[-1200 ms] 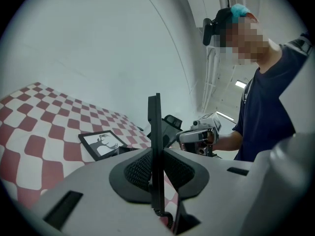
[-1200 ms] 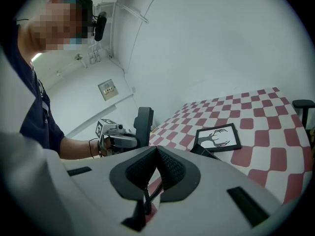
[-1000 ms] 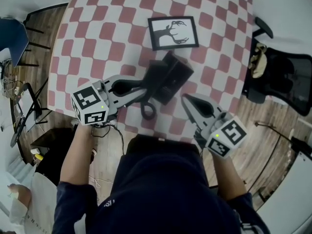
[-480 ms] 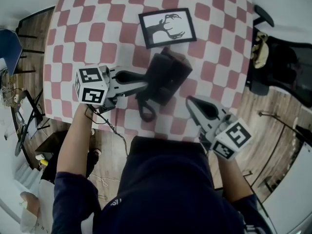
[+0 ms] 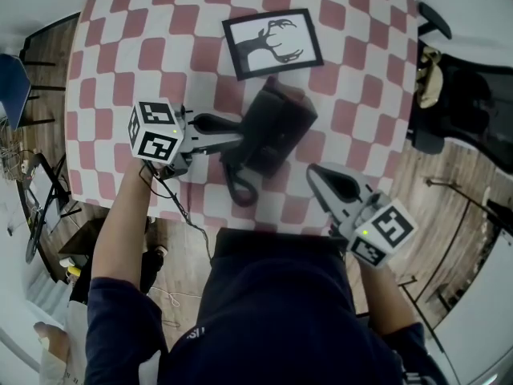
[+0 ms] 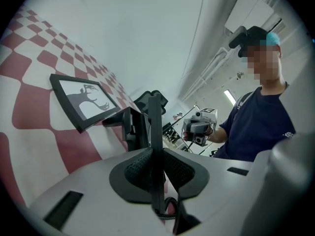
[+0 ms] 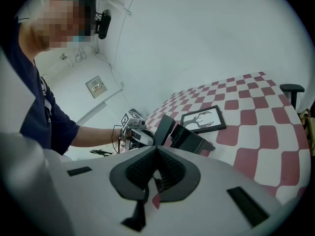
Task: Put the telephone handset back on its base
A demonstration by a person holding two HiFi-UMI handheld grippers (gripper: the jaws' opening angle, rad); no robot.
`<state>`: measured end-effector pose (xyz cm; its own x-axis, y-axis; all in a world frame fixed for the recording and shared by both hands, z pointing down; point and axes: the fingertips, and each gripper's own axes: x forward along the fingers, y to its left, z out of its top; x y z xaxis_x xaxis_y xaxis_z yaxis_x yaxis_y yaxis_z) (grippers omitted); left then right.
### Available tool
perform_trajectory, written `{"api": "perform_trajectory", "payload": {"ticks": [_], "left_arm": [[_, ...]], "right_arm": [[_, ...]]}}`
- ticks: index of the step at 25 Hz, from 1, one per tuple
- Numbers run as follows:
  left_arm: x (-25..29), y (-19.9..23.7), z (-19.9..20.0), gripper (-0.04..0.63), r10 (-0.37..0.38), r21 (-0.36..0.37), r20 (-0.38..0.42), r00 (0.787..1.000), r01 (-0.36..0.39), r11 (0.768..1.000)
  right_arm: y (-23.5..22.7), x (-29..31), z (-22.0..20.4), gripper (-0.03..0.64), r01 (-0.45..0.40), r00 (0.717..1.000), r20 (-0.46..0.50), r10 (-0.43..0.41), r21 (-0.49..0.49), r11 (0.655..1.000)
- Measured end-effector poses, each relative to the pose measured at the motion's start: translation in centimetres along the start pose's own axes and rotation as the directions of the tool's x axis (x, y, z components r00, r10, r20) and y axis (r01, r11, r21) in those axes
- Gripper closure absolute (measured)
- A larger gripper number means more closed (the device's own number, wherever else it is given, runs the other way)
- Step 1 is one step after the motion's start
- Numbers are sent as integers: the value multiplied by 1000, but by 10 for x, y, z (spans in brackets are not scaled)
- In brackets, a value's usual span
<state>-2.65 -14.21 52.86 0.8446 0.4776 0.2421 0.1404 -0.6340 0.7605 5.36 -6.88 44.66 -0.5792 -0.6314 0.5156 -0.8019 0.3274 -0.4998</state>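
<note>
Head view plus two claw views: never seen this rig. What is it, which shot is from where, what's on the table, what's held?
There is no robot here: a person holds a two-jaw claw in each hand. The head view comes from a camera on the person's head, looking steeply down. The other two come from cameras riding on each claw, looking along its jaws. The marker cubes are part of the claws. On the checked table lie a framed deer picture and a telephone base with a coiled cord. The left claw is clamped on the handset, right by the base. The right claw is shut, holds nothing and hangs near the table's edge.
</note>
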Motion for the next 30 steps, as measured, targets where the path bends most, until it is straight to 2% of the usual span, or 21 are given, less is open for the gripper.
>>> {"api": "perform_trajectory", "payload": {"ticks": [18,30], "left_arm": [[13,17,-11,505,-58,-65,-14,998,57,996],[17,27,-15,499,-37,-109,-17,999,35,993]], "right_arm": [[-5,9,-12,600,-5,1000,-22,6,27,1000],[-9,10,-13,600,-9,1000,-15,10,54,999]]}}
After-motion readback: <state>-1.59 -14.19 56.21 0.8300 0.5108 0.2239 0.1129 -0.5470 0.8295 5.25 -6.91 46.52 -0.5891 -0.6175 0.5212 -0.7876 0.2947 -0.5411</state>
